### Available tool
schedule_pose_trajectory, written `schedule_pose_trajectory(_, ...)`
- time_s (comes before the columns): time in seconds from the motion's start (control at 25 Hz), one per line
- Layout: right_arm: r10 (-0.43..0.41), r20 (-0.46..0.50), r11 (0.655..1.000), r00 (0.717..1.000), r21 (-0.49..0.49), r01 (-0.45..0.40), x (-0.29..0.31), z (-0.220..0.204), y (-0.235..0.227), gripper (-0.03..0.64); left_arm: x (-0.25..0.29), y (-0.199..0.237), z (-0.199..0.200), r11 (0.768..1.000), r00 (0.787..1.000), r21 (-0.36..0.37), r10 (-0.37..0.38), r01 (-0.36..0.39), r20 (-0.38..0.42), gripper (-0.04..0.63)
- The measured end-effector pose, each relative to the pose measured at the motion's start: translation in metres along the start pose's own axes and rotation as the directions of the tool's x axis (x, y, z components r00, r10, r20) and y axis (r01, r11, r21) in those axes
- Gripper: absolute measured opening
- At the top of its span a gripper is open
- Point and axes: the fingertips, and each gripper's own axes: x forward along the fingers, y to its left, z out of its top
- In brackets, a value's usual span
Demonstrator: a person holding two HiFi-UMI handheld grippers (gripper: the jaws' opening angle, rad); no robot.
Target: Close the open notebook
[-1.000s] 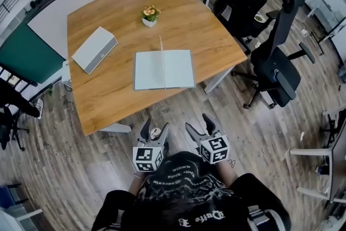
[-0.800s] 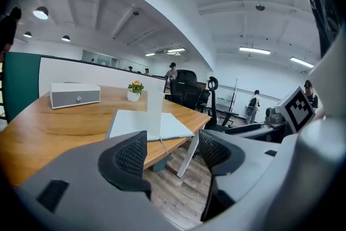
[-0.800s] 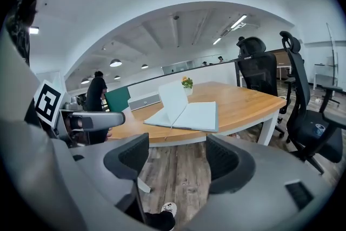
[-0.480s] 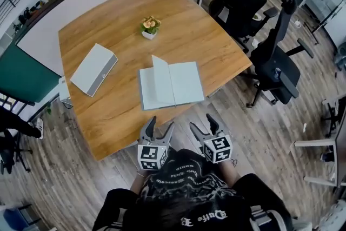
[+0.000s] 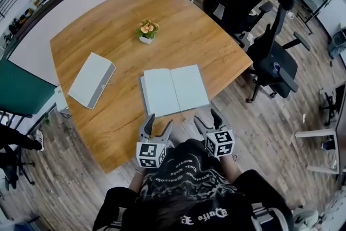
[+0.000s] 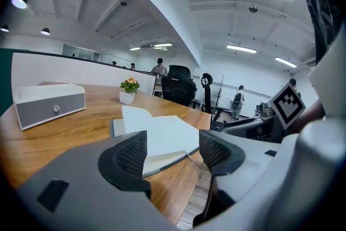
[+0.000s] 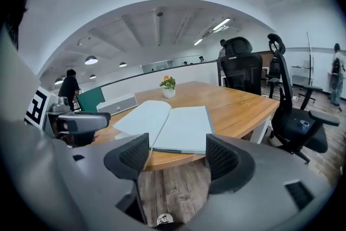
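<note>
With left gripper [image 5: 159,121] and right gripper [image 5: 206,116] released, the light, floppy notebook [image 5: 174,90] likely lifts by its 3 o'clock edge.

We wear a black top [image 5: 184,184] with pale gothic lettering. Our left claw [image 5: 159,121] and right claw [image 5: 206,117] are grey, with dark ribbed pads [image 6: 132,154], each bearing a white cube [image 5: 150,154] of black square markers.
</note>
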Motion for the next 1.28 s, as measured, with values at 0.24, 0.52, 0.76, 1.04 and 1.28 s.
schedule_pose_trajectory(0.24,-0.082,0.001,0.984,0.997,0.159,0.081,0.019,0.006,-0.045,0.304,0.010,0.011,0.001,1.000,1.000,-0.011,0.024,-0.024,-0.004,0.322)
schedule_pose_trajectory(0.52,-0.101,-0.055,0.904,0.993,0.411,0.114,0.041,-0.005,-0.090,0.254,0.017,0.018,0.017,0.996,0.996,-0.026,0.088,-0.087,0.011,0.322)
schedule_pose_trajectory(0.76,-0.045,-0.113,0.850,0.993,0.519,0.097,0.056,-0.022,-0.095,0.244,0.016,0.018,0.018,0.991,0.991,-0.023,0.130,-0.129,0.012,0.322)
schedule_pose_trajectory(1.04,0.002,-0.172,0.798,0.985,0.594,0.102,0.067,-0.042,-0.097,0.193,0.006,0.024,0.016,0.983,0.984,-0.061,0.176,-0.174,0.032,0.322)
schedule_pose_trajectory(1.28,0.021,-0.177,0.817,0.984,0.570,0.085,0.068,-0.037,-0.093,0.133,0.003,0.025,0.015,0.978,0.978,-0.045,0.205,-0.203,0.041,0.322)
